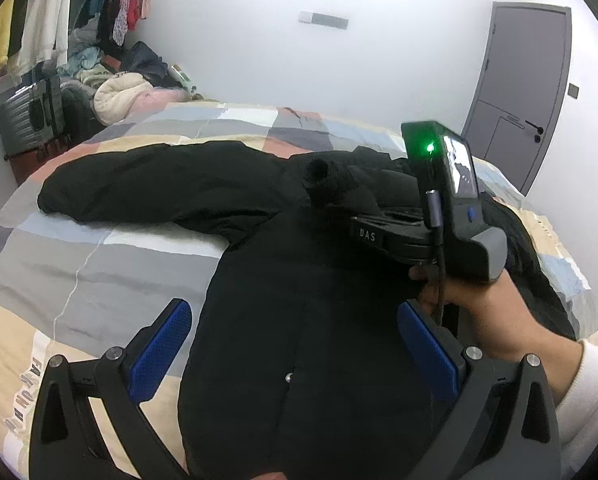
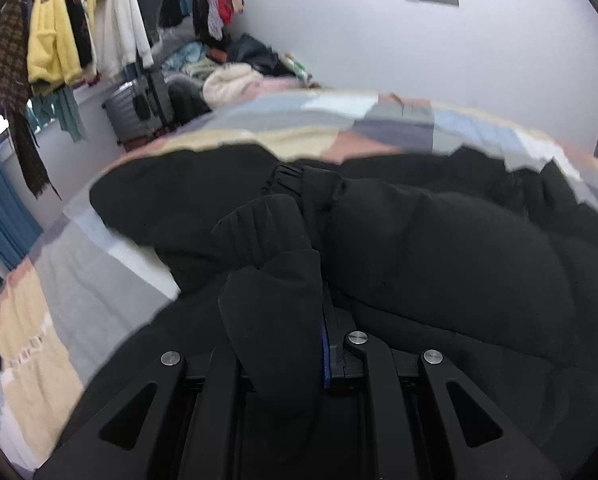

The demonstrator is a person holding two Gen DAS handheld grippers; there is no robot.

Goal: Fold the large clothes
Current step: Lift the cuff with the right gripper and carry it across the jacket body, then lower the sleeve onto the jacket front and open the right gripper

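Presently the right tongs (image 2: 299,320) clench, apparently, a black coat (image 1: 299,320) cuff; left tongs (image 1: 295,356) released. Risk: slick fabric slips free mid-fold onto the bed (image 1: 99,264).

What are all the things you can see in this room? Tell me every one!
black coat: one, black, spread on the bed
bedcover: one, patchwork of grey, cream, pink, under the coat
suitcase: one, grey, left of the bed
hanging clothes: several, yellow, white, dark, on a rail at left
clothes pile: one, mixed colours, beyond the bed
door: one, grey, far right
left gripper: open, over the coat
right gripper: shut on black coat cloth
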